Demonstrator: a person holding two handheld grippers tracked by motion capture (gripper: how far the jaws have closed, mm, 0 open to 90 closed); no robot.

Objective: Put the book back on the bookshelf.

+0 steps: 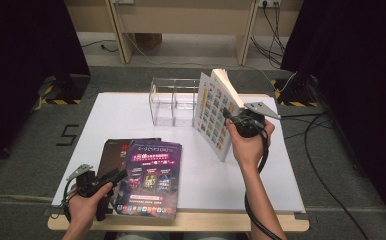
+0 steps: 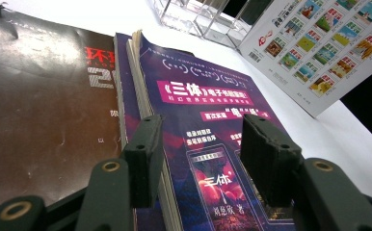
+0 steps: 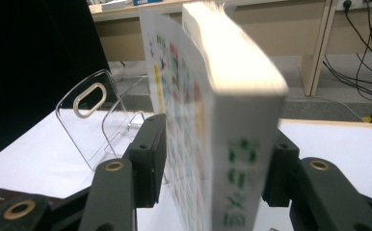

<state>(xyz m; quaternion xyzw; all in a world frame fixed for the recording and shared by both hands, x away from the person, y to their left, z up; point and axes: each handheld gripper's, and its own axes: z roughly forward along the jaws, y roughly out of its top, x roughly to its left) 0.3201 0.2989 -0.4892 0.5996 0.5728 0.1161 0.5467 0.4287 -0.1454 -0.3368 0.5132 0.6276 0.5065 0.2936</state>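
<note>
**Thick white book on edge beside the clear rack, right jaws wide around it**

High view: the white book [image 1: 215, 114] stands on its lower edge on the white table [image 1: 131, 115], leaning, just at three o'clock of the clear acrylic rack [image 1: 173, 102]. The right gripper [image 1: 232, 121] sits at the book's near edge. At seven o'clock, the left gripper [image 1: 112, 176] lies at the purple book [image 1: 151, 177], which overlaps a dark magazine [image 1: 112, 150].

Left gripper view: the left gripper's jaws stand apart, one on each side of the purple book's [image 2: 208, 125] page edge; the pads do not look pressed. Its cover is glossy, likely slick.

Right gripper view: the white book's spine [image 3: 237, 159] stands between the parted jaws with gaps both sides, so it is not clamped. I judge it heavy, stiff as a closed block, and tippy on edge; gripping low across the spine suits best. The book's foot is cut off, the near cover is blurred, and whether it touches the rack [image 3: 90, 120] cannot be told.
</note>
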